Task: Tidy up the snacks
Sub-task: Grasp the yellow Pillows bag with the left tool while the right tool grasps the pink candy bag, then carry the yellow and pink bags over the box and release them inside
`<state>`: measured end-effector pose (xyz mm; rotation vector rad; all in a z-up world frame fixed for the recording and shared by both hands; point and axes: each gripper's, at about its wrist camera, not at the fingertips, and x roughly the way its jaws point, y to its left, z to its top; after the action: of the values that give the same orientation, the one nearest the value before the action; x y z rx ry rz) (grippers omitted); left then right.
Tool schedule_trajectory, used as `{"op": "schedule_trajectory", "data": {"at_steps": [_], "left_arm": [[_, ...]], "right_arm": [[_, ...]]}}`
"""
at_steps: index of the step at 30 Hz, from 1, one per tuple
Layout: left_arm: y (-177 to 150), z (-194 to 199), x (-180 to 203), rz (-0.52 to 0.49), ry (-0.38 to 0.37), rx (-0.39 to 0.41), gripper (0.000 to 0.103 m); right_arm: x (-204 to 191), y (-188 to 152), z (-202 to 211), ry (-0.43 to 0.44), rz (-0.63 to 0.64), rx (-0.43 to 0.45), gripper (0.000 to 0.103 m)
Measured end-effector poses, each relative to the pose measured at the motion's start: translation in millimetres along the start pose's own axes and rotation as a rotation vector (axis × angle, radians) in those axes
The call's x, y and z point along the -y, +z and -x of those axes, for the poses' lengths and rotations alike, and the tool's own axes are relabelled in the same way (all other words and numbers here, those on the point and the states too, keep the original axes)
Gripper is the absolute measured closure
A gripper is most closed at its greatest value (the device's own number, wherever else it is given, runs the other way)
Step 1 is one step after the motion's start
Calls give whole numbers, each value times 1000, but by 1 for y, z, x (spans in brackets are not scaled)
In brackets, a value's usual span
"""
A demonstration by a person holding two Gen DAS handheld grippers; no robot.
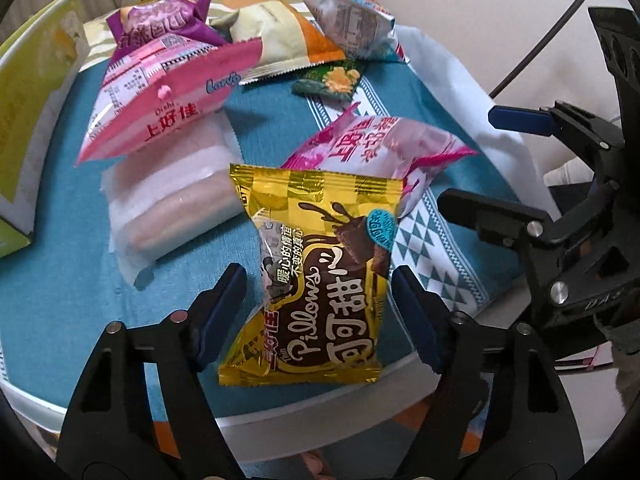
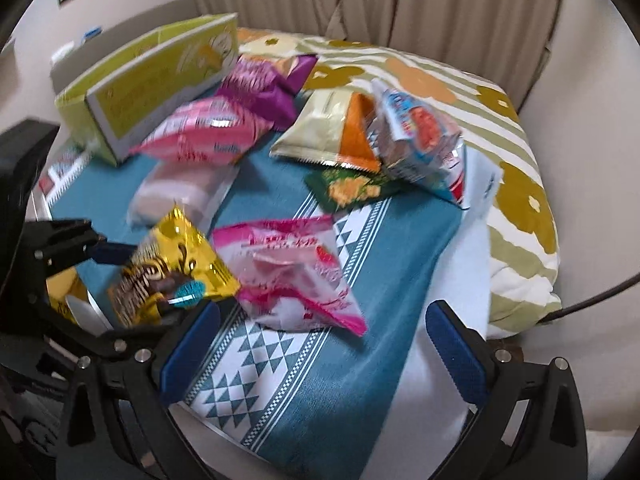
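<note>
Little of the sorting looks done: nearly every packet lies loose on the teal-clothed bench [image 1: 52,304], and none shows inside the open yellow-green box [image 2: 160,76] at the upper left of the right wrist view, which I take as a likely place for them, though that is a guess. The left tongs [image 1: 320,312] stand about half open around the gold Pillows packet [image 1: 316,276] at the lower middle of the left wrist view; its blue pads sit just beside the packet's edges with a sliver of gap on each side, so I judge it bracketed but not gripped. The right tongs [image 2: 324,352] gape wide over bare cloth at the bottom of their view and hold nothing, with the pink-and-white packet [image 2: 296,272] just beyond them. Left to handle: a pink packet [image 1: 160,108] leaning on a purple packet [image 1: 168,16] at the upper left, a clear-wrapped pale bar [image 1: 176,208] beneath them, a cream-and-orange packet [image 1: 276,36], a blue-printed packet [image 1: 348,20] and a small green packet [image 1: 328,80] near the top. The gold packet overlaps the pink-and-white one behind it, so lifting it may drag that neighbour. A flowered cushion [image 2: 500,128] crowds the far edge of the bench.
</note>
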<state>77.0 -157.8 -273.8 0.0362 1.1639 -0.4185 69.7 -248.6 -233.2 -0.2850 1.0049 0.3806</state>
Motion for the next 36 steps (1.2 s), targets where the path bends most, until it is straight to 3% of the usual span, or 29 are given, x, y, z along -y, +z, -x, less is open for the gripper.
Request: {"op": "schedule_trajectory", "data": {"at_steps": [2,4,6,13,26,36], "left_arm": [[-1,-4,-1,-7,11,-2,35],[-3,-12,0,-7,21,-16,49],[-5,-13,2,-23,45,-7,52],[-4,-10,0,-29,89,-14,59],[-6,8,-16,10,97,7,60],[-1,17,-20,30,100,18,60]], "right_arm": [[-3,-1,-5,4,30,-9,1],[-4,-1,-9,2,53,-17,1],[-6,0,-13,3,77,-25,1],[-13,3,-28,26,127,-47,1],[-23,17,-56,66,163,-77,6],[-26,23,-66,91,121,-88,39]]}}
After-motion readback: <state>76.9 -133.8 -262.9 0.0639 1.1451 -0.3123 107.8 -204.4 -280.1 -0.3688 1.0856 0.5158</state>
